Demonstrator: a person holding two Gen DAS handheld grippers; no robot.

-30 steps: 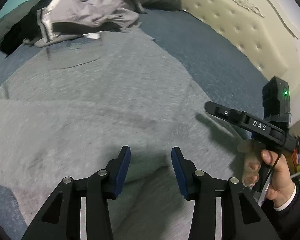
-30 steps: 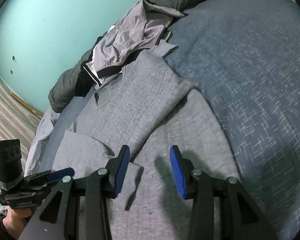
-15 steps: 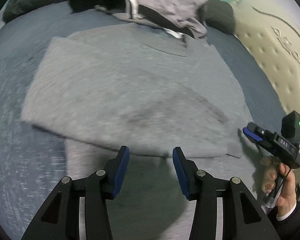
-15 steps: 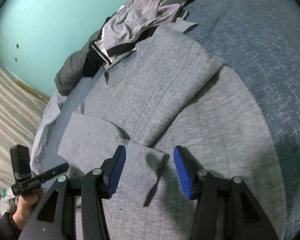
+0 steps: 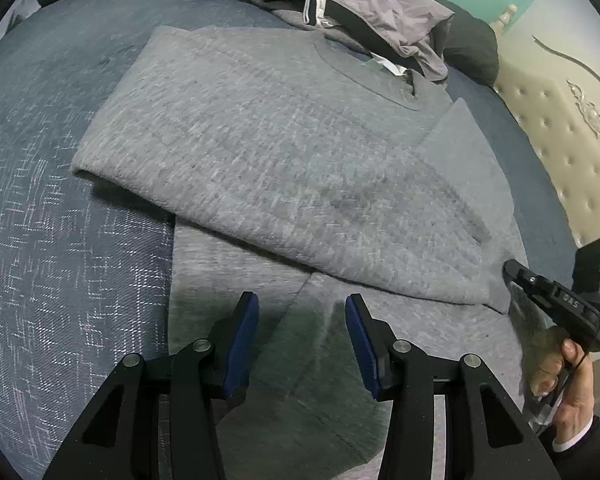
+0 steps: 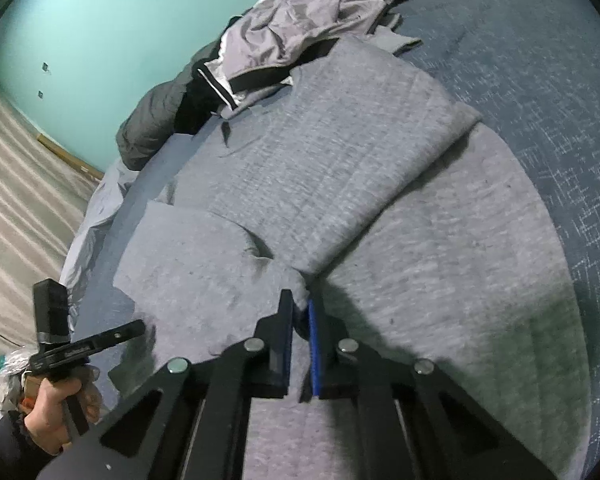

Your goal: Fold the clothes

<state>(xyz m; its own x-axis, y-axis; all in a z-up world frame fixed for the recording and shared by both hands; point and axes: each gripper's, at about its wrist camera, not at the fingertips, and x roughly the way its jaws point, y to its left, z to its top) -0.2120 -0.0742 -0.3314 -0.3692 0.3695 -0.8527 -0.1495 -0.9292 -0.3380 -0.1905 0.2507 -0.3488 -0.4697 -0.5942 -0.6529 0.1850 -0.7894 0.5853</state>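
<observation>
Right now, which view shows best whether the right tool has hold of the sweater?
The right wrist view: the right tool is closed on a corner of the gray sweater. The left wrist view shows it only side-on at the frame edge, contact unclear.

the grey sweatshirt [image 5: 284, 168] is looking like soft, matt, fuzzy knit cloth, lying on the bed cover [image 5: 60, 260], which is showing a coarser blue weave flecked with white. beyond the sweatshirt's collar, a jacket [image 5: 384, 20] is showing thin, smooth, faintly shiny fabric. the left gripper [image 5: 302, 336] is showing matt black plastic with blue rubbery pads and bright metal rivets. the headboard [image 5: 572, 148] is looking like cream tufted padding.
</observation>
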